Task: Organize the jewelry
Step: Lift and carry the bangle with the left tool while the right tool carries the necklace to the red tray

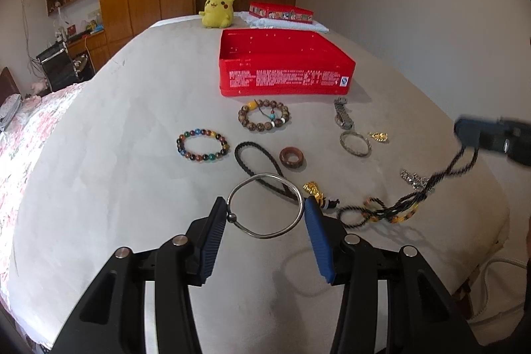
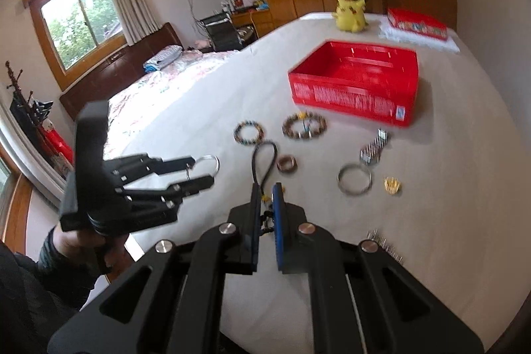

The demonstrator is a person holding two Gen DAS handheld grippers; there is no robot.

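Note:
My left gripper (image 1: pixel 265 204) is shut on a thin silver bangle (image 1: pixel 265 206), pinched across its width and held above the table; it also shows in the right wrist view (image 2: pixel 204 170). My right gripper (image 2: pixel 266 191) is shut on a black braided cord necklace (image 1: pixel 431 188) with amber beads, lifting one end while the rest trails on the table. An open red box (image 1: pixel 285 68) stands further back. Before it lie a multicoloured bead bracelet (image 1: pixel 203 145), a brown bead bracelet (image 1: pixel 264 115), a black cord loop (image 1: pixel 259 160), a wooden ring (image 1: pixel 292 157), a metal watch band (image 1: pixel 343 115), a silver ring bangle (image 1: pixel 355 143) and a gold charm (image 1: pixel 380 136).
A yellow plush toy (image 1: pixel 217 9) and a red tin (image 1: pixel 281 13) on a white cloth stand at the table's far edge. A gold pendant (image 1: pixel 313 189) and a silver chain piece (image 1: pixel 413 177) lie near the necklace. A bed (image 2: pixel 159 78) is left of the table.

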